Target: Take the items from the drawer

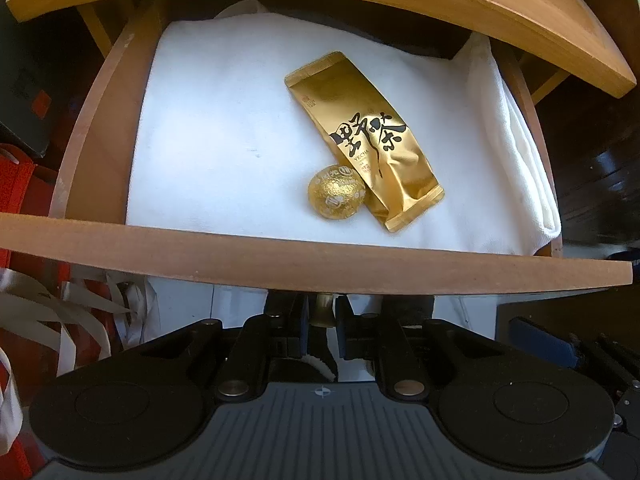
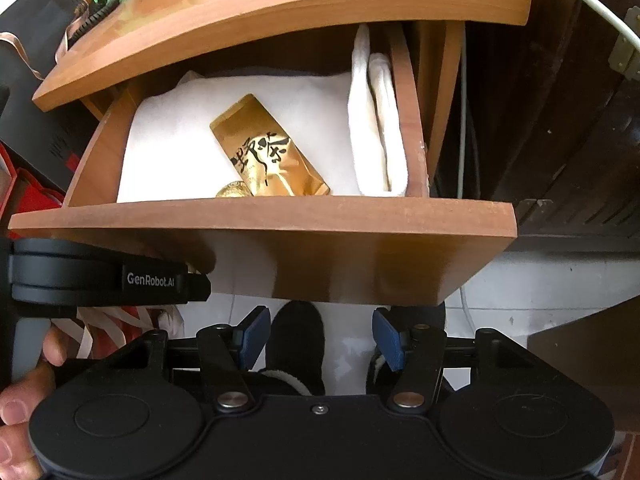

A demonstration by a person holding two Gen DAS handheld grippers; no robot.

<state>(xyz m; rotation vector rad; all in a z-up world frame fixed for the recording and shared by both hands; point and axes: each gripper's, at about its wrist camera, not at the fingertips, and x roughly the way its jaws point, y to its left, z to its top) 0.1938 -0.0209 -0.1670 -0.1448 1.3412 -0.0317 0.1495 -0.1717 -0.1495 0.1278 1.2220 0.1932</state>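
Hidden: the foil ball (image 2: 232, 191) is mostly cut off by the drawer front (image 2: 260, 216) in the right view.
Left gripper (image 1: 322, 314): clamped on what seems a brass knob (image 1: 323, 310).
Packet (image 1: 362, 138): gold, black lettering, laid in the drawer on white cloth (image 1: 208, 128).
Right gripper (image 2: 318, 338): jaws partly apart, nothing gripped.

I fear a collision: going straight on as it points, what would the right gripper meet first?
Probably the drawer front, just beyond the open right gripper; depth is unclear, so it might instead reach the black slipper.
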